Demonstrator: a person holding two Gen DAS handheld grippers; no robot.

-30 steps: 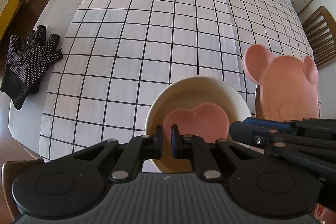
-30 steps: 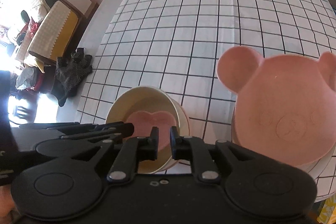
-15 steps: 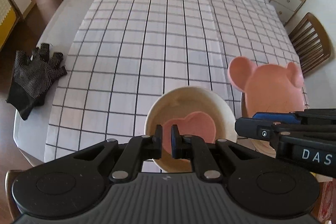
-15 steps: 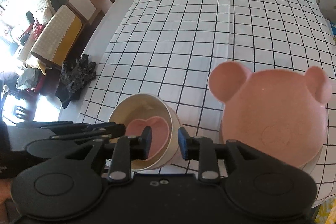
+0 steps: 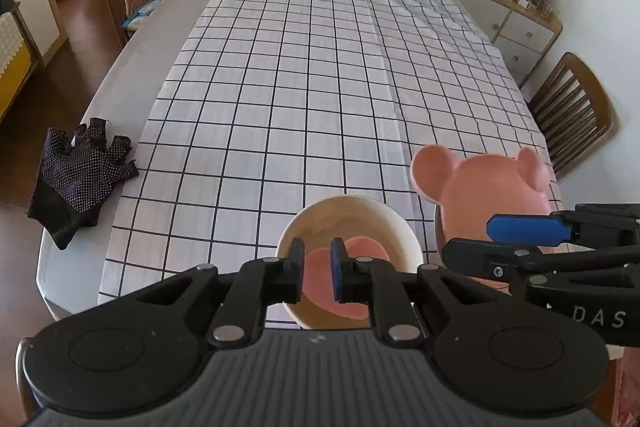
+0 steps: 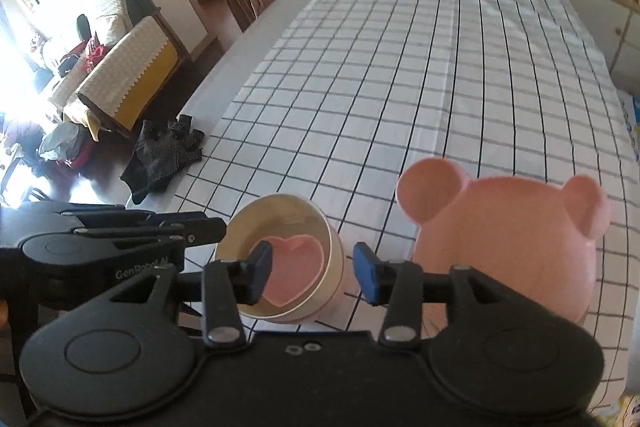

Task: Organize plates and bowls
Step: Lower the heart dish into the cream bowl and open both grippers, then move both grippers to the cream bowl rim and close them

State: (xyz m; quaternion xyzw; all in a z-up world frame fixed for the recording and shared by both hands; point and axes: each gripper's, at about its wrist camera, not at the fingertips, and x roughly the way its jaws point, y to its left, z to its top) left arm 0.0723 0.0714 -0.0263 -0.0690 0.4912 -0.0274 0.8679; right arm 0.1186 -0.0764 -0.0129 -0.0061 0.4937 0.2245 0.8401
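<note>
Both my grippers have pulled up and back. R gripper (image 6: 312, 273) jaws just opened to mid-width, L gripper (image 5: 316, 269) cracked narrow; both empty. Heart dish (image 6: 294, 269) sits inside cream bowl (image 6: 320, 227), bear plate (image 6: 508, 243) just beside. Nesting looks done imo.

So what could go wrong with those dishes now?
The cream bowl holding the pink heart dish stands near the table's front edge; a bump from the right tongs, whose jaws have just been opening with nothing between them, might knock it off. The bear plate looks tilted and could slide.
</note>
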